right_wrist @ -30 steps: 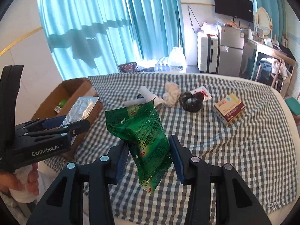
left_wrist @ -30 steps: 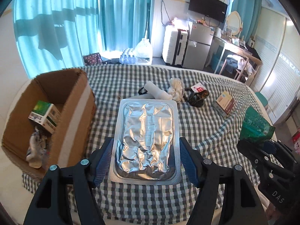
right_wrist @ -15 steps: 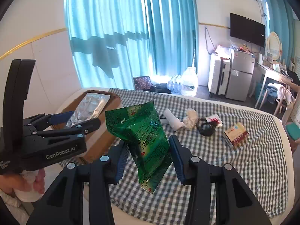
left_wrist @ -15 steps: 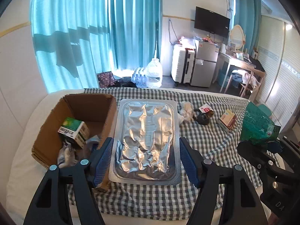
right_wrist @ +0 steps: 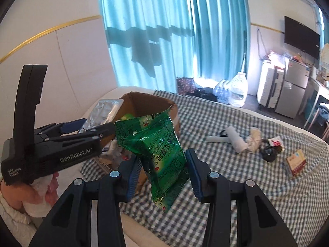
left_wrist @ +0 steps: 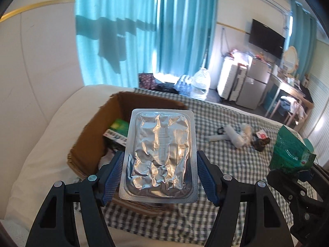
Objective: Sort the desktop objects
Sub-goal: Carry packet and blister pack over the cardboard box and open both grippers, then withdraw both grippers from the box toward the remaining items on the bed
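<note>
My left gripper (left_wrist: 159, 177) is shut on a silver foil blister pack (left_wrist: 160, 156) and holds it over the near side of an open cardboard box (left_wrist: 92, 131). The box holds a green-and-white carton (left_wrist: 117, 132) and other items. My right gripper (right_wrist: 163, 175) is shut on a green foil packet (right_wrist: 158, 148), held in the air to the right of the box (right_wrist: 148, 103). The left gripper (right_wrist: 96, 131) with the blister pack (right_wrist: 102, 113) shows in the right wrist view. The green packet (left_wrist: 290, 152) shows at the right in the left wrist view.
On the checked cloth (right_wrist: 246, 185) lie a white roll (right_wrist: 236, 140), a crumpled cream cloth (right_wrist: 254, 140), a dark bundle (right_wrist: 269, 152) and a small orange-and-white carton (right_wrist: 296, 161). Curtains, water bottles, suitcases and a desk stand beyond the bed.
Both grippers have risen and swung left toward the cardboard box, each keeping its object. The blister pack now hangs over the box's near side.
</note>
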Tool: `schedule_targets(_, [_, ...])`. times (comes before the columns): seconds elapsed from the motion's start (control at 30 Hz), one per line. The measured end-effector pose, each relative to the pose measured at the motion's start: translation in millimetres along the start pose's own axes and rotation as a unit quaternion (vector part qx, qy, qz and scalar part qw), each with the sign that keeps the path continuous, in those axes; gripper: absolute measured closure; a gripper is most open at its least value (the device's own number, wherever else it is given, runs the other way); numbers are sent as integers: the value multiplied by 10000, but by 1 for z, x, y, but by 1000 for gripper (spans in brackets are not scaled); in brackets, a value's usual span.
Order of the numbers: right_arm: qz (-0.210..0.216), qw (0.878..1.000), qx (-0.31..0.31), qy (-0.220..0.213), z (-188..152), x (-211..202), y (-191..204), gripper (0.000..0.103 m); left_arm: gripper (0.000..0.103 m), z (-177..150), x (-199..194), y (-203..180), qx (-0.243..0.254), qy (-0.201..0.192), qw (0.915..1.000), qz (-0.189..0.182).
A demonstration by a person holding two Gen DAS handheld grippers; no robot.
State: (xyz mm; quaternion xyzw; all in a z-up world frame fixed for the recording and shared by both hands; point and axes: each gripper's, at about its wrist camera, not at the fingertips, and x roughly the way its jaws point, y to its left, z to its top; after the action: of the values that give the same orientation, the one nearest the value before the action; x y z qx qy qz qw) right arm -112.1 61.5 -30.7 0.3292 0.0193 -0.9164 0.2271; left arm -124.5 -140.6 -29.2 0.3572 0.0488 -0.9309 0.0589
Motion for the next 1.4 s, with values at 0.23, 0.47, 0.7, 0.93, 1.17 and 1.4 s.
schedule_targets(0.23, [461,9986,-136,233,20,55,29,60,33,0,38,49,-232,293,9987,341])
schedule_targets(0.47, [753,9957,-94,523,31,108,44,60,28,-3,83,72,-274,570,9974,349])
schedule_targets(0.7, [872,9933,-107,749,40,154,56,59,9,-9,105,98,-531,894,9919,726])
schedule_targets(0.93, [1135,9912,404,555,45,167,55,20,8,-26,94,103,-435,936,9914,799])
schedule_targets(1.17, [1034,9922,657,249,33,135,42,20,5,-34,77,82,-303,862,9943,557])
schedule_targets(1.4, [142,9962,861,-39,1,71,-2,20,2,-32,48,32,-62,602,9980,178])
